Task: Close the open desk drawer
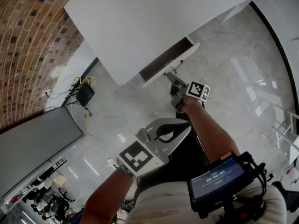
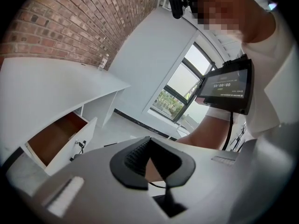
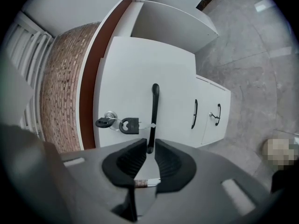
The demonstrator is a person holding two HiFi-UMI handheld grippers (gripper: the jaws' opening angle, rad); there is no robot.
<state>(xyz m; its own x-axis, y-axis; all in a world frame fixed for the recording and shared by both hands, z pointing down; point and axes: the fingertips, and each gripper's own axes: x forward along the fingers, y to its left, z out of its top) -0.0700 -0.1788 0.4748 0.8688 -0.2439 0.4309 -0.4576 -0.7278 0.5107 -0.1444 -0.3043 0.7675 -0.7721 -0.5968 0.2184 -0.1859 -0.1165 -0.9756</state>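
**While the Drawer Stands Open: Right Jaws on the Handle**

As the head view shows, the desk drawer (image 1: 163, 60) stands out from under the white worktop (image 1: 154, 22), with its brown interior exposed. The right gripper (image 1: 169, 77) reaches to the drawer's front panel. The left gripper (image 1: 184, 129) is held lower, near the person's body and well apart from the drawer. A screen device (image 1: 217, 178) is mounted at the chest.

In the left gripper view, the jaws are clenched tip to tip with nothing between them. The open drawer lies at lower left, beneath the worktop. A brick wall (image 2: 70, 17) rises behind.

In the right gripper view, the jaws are clenched on the lower end of the black drawer handle (image 3: 154, 108). A set of keys (image 3: 117, 123) sits in the lock just left of the handle. Two closed lower drawers (image 3: 205, 97) appear to the right.
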